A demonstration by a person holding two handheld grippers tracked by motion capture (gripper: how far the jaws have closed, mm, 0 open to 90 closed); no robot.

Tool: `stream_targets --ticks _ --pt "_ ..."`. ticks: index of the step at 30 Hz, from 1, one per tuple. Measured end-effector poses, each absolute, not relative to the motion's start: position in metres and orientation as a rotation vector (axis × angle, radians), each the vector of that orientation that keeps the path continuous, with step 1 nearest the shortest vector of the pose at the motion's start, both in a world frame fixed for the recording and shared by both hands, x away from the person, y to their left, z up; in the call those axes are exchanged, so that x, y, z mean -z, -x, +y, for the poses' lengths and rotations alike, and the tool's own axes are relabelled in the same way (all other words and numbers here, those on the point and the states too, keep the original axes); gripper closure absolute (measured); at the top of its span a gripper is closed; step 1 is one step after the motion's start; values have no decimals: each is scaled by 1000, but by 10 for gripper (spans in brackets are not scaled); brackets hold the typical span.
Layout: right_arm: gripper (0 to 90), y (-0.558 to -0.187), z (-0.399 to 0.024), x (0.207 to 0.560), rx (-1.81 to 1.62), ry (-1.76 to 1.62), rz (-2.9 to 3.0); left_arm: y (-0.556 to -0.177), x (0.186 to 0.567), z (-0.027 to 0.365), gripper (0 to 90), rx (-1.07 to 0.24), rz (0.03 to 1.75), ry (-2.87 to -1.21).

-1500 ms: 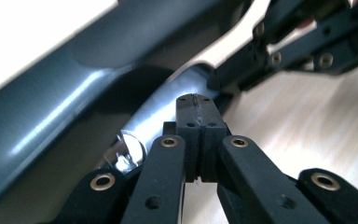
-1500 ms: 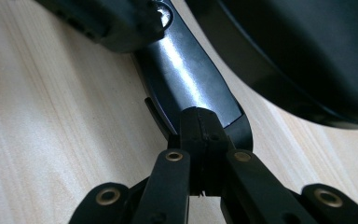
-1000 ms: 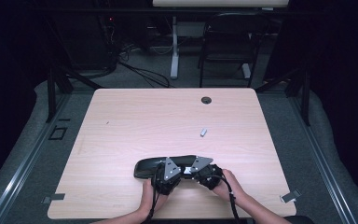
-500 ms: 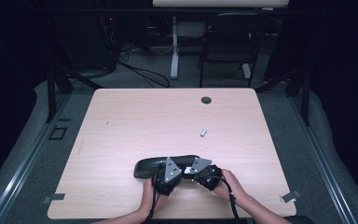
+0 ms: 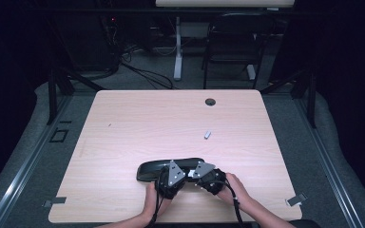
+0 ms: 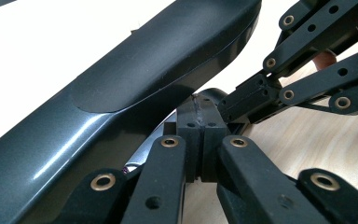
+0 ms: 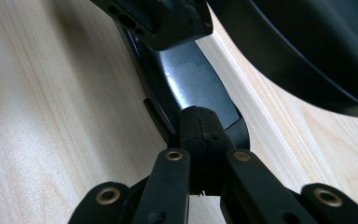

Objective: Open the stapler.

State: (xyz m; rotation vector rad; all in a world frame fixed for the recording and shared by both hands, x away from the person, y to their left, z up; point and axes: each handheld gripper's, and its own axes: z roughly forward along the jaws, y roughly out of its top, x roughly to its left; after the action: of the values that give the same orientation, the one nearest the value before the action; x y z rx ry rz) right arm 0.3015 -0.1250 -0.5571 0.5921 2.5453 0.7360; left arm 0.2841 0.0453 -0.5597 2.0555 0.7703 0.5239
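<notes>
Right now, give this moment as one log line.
left gripper: shut | right gripper: shut | both at black case | small part: apart

long dark glossy case (image 5: pixel 171 167) sits on the pale wooden table (image 5: pixel 123 142) near its front edge; small grey metal piece (image 5: pixel 207 134) lies behind it, to the right.

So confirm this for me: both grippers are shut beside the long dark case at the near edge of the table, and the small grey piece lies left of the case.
Wrong on one point: the high view shows the small grey piece farther back and to the right, not left of the long dark case. The rest stands: the left gripper and the right gripper are shut beside it near the table edge.
</notes>
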Motion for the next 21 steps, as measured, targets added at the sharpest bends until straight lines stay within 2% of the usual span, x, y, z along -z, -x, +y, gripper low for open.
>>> stream_targets --ticks 21 --pt "900 -300 -126 559 -769 -615 2523 -287 559 41 900 -520 747 -2074"
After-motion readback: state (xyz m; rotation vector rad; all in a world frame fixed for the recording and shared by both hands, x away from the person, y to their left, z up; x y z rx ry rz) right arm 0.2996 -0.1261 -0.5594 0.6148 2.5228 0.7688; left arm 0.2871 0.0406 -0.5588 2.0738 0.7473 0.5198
